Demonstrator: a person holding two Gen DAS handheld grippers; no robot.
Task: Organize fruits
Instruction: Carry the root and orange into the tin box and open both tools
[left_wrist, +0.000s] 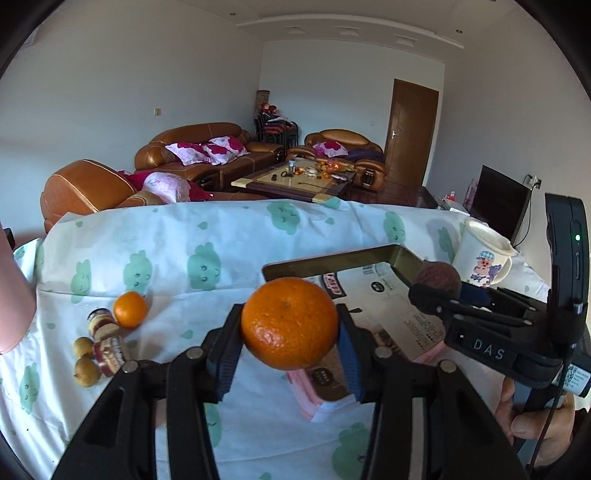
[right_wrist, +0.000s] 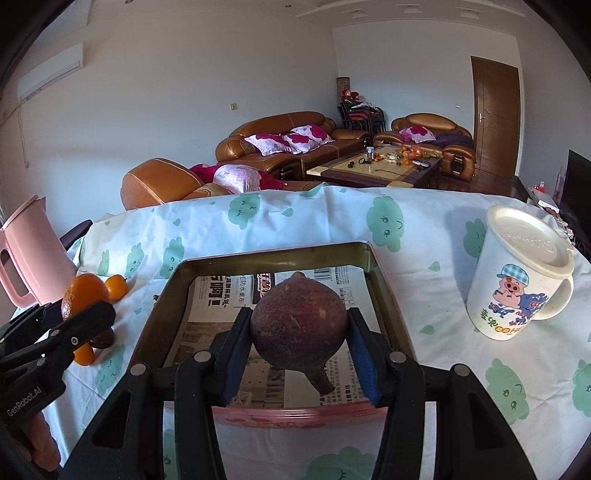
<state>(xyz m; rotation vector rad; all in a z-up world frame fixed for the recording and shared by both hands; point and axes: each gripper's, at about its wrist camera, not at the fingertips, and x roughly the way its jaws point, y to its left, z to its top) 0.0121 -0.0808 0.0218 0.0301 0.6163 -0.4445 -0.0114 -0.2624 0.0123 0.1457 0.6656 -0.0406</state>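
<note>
My left gripper (left_wrist: 290, 332) is shut on a large orange (left_wrist: 290, 323) and holds it above the tablecloth, just left of the tin tray (left_wrist: 332, 260). My right gripper (right_wrist: 299, 332) is shut on a dark purple-brown round fruit (right_wrist: 299, 326) and holds it over the newspaper-lined tray (right_wrist: 384, 295). The right gripper also shows in the left wrist view (left_wrist: 437, 291) with the purple fruit (left_wrist: 437, 277). The left gripper shows in the right wrist view (right_wrist: 86, 314) with the orange (right_wrist: 85, 291). A small orange (left_wrist: 130, 309) lies on the cloth at the left.
Two small brown fruits (left_wrist: 85, 356) and wrapped snacks (left_wrist: 107, 339) lie by the small orange. A lidded cartoon mug (right_wrist: 517, 273) stands right of the tray. A pink kettle (right_wrist: 26, 254) stands at the far left. The table's far edge drops off toward sofas.
</note>
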